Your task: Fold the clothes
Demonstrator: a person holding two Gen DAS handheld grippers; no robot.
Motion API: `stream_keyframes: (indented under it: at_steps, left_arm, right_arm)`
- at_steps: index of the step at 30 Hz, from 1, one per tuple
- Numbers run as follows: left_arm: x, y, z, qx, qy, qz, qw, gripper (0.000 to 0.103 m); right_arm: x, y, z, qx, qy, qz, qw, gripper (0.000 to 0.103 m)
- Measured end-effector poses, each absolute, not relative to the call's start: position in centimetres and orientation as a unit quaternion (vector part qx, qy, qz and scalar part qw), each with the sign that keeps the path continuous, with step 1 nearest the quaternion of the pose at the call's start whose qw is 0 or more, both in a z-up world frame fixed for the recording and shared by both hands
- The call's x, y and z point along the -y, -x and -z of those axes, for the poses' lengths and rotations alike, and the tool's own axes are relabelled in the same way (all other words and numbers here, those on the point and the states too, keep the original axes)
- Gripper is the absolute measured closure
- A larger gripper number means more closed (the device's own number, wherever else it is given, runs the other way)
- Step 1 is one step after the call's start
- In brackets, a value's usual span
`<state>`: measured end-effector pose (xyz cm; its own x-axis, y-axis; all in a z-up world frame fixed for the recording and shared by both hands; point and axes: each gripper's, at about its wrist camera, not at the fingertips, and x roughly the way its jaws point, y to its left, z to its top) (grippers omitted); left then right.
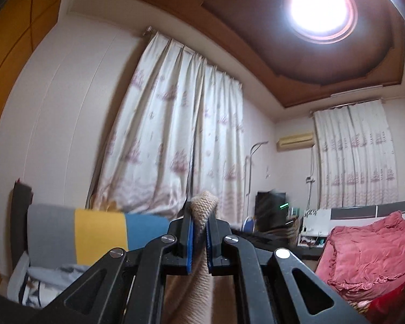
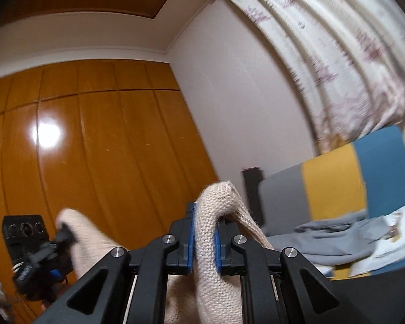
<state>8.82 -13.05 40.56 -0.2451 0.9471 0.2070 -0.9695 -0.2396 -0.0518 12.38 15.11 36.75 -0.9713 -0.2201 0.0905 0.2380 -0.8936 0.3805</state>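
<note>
Nearest the lens, the left tongs [image 1: 199, 232] are clamped narrow on a fold of the beige knit garment [image 1: 203, 208], whose ribbed tip pokes up past the blue pads [image 1: 189, 243] while the rest drops out of sight at 6 o'clock. The right tongs [image 2: 204, 236] likewise pinch a thick hump of the same knit [image 2: 216, 202], a chunky, cream-beige weave stretching toward 8 o'clock, where the other tongs, blurred, grip its far end. How the garment hangs below is cut off by both frames. Behind, at 9 o'clock in the left view, a grey, yellow and blue cushion [image 1: 100, 232] leans by the curtain [image 1: 175, 124]; a pink quilt [image 1: 370, 251] covers the bed at 4 o'clock. A grey garment [image 2: 334, 232] lies crumpled at 4 o'clock in the right view, its shape hard to make out.
</note>
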Motion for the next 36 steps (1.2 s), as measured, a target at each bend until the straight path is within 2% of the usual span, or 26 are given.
stream_keyframes:
  at_steps: [4, 10, 15, 19, 22, 24, 25, 26, 28, 31, 34, 36]
  left_arm:
    - [13.5, -10.3, -43.1, 0.07, -0.097, -0.786, 0.607, 0.097]
    - [10.7, -8.9, -40.1, 0.057, -0.053, -0.795, 0.602, 0.097]
    - [6.3, -3.9, -31.9, 0.067, 0.059, -0.805, 0.586, 0.097]
    - [1.8, 0.1, -21.6, 0.074, 0.175, -0.808, 0.557, 0.097]
    - [-1.1, 1.9, -14.1, 0.057, 0.256, -0.805, 0.532, 0.097]
    - [-2.8, 2.7, -9.2, 0.034, 0.304, -0.801, 0.514, 0.097]
    - [-3.3, 2.9, -7.1, 0.026, 0.325, -0.797, 0.508, 0.097]
    - [-3.7, 3.1, -5.2, 0.02, 0.344, -0.792, 0.504, 0.095]
    - [-4.3, 3.8, -2.0, 0.025, 0.403, -0.768, 0.498, 0.088]
    - [-3.5, 5.2, 1.1, 0.099, 0.472, -0.718, 0.502, 0.088]
    - [-0.4, 5.8, 0.5, 0.165, 0.466, -0.703, 0.511, 0.088]
    - [1.6, 5.9, -1.2, 0.161, 0.44, -0.724, 0.506, 0.085]
  right_arm:
    - [-13.9, -10.1, -38.5, 0.201, 0.029, 0.967, 0.155, 0.091]
    - [-14.2, -6.2, -38.1, 0.209, 0.018, 0.966, 0.149, 0.091]
    - [-16.4, -1.7, -30.5, 0.237, -0.076, 0.963, 0.103, 0.091]
    - [-18.3, 1.2, -21.4, 0.244, -0.173, 0.953, 0.04, 0.091]
    - [-19.4, 2.7, -13.3, 0.224, -0.282, 0.933, -0.018, 0.086]
    - [-20.7, 1.4, -8.8, 0.229, -0.328, 0.915, -0.06, 0.074]
    - [-21.6, 0.4, -6.9, 0.237, -0.343, 0.905, -0.081, 0.062]
    - [-22.4, -0.5, -4.9, 0.245, -0.358, 0.895, -0.103, 0.055]
    - [-24.2, -3.9, -2.0, 0.285, -0.358, 0.879, -0.131, 0.054]
    - [-24.9, -10.0, 0.1, 0.337, -0.338, 0.868, -0.138, 0.054]
    - [-23.0, -13.4, 0.2, 0.349, -0.332, 0.87, -0.106, 0.054]
    - [-21.3, -14.6, 0.1, 0.357, -0.335, 0.869, -0.077, 0.048]
